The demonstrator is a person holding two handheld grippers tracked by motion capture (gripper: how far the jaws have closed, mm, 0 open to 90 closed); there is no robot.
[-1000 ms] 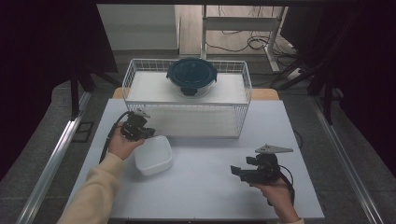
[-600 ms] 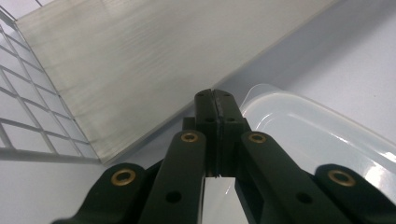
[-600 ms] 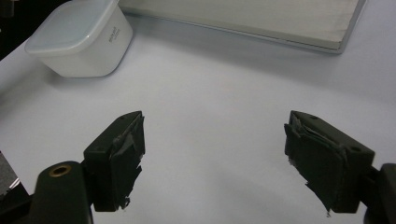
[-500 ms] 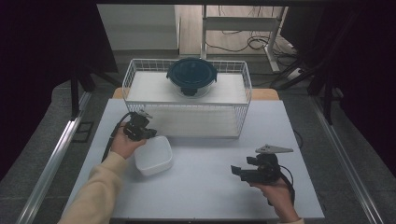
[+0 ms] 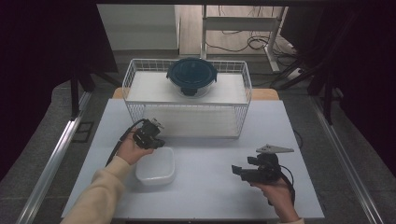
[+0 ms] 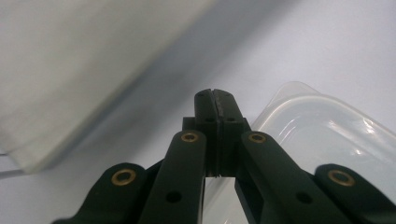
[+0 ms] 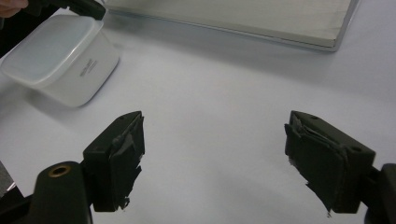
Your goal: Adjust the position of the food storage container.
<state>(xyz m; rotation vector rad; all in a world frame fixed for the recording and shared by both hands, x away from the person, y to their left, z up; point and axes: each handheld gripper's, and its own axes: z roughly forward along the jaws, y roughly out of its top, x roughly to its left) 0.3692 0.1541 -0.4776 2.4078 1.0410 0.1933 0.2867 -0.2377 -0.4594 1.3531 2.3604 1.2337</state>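
Note:
A white, lidless-looking plastic container (image 5: 156,167) sits on the table at the near left; it is translucent in the left gripper view (image 6: 327,135). My left gripper (image 5: 160,142) hovers at its far rim, jaws shut with nothing between them (image 6: 215,98). My right gripper (image 5: 239,169) is held low over the table's near right, pointing left toward the container (image 7: 60,56). Its jaws stand wide open and empty (image 7: 219,158) above bare table. The left gripper (image 7: 79,7) is seen at the container's far edge.
A white wire basket (image 5: 187,119) stands across the far half of the table, with a white board inside. A bowl with a dark blue lid (image 5: 191,77) rests in it. The table's front edge (image 5: 196,218) is close to both hands.
The left hand has shifted right and nearer, bringing its shut gripper up to the container's far rim. The right gripper has stayed where it was.

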